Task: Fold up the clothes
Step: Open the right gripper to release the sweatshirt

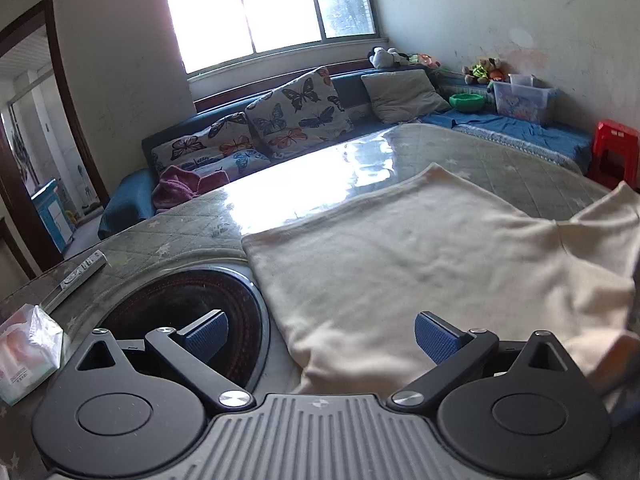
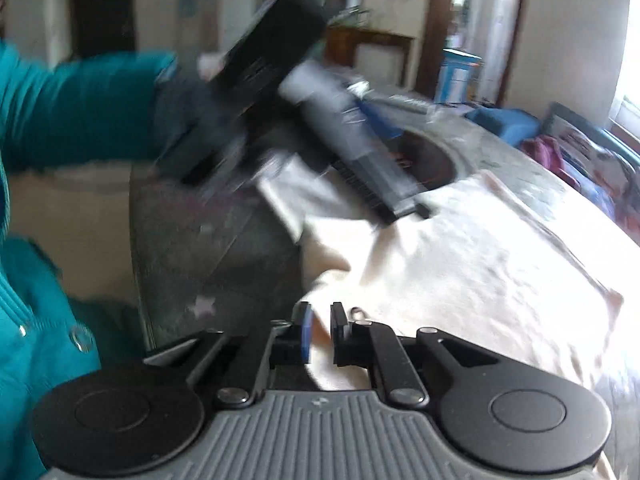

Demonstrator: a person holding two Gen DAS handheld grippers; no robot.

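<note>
A cream garment [image 1: 420, 264] lies spread flat on the glass-topped table [image 1: 320, 176]. My left gripper [image 1: 322, 338] is open and empty, hovering over the garment's near left edge. In the right wrist view the same garment [image 2: 480, 264] lies across the table. My right gripper [image 2: 321, 334] is nearly shut, its jaws pinched on a fold of the garment's near edge. The left gripper [image 2: 384, 160] shows there too, blurred, held over the cloth's far edge by a hand in a teal sleeve.
A round black burner [image 1: 192, 320] is set into the table left of the garment. A remote [image 1: 82, 274] and a tissue pack [image 1: 28, 348] lie at the left. A sofa with butterfly cushions [image 1: 296, 112] and a red stool [image 1: 614, 152] stand beyond.
</note>
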